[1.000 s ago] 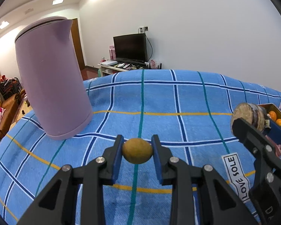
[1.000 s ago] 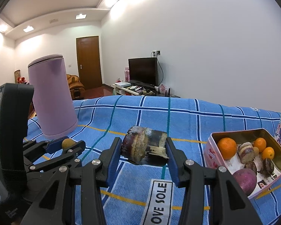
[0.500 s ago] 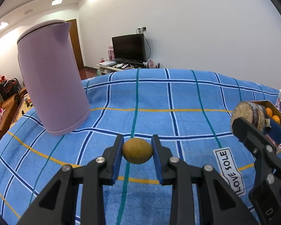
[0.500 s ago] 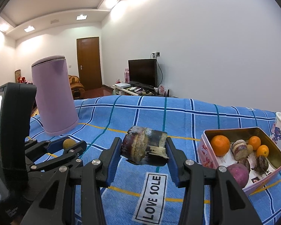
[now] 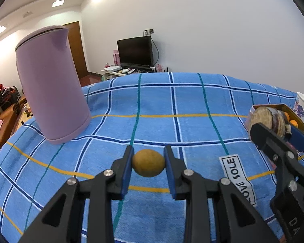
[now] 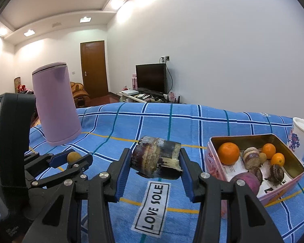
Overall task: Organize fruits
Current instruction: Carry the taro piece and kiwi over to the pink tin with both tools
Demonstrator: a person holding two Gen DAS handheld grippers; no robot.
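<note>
The cane piece (image 6: 156,158) is pinched by the right gripper (image 6: 155,162), the yellow fruit (image 5: 148,163) by the left gripper (image 5: 148,165); both should be lowered gently into the tin (image 6: 293,174) at 3 o'clock.

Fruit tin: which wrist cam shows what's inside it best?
Right wrist: the fruit tin sits open to the camera, oranges and other pieces inside visible. Left wrist shows only its rim at frame edge, mostly blocked by the right gripper and its sugarcane piece.
</note>
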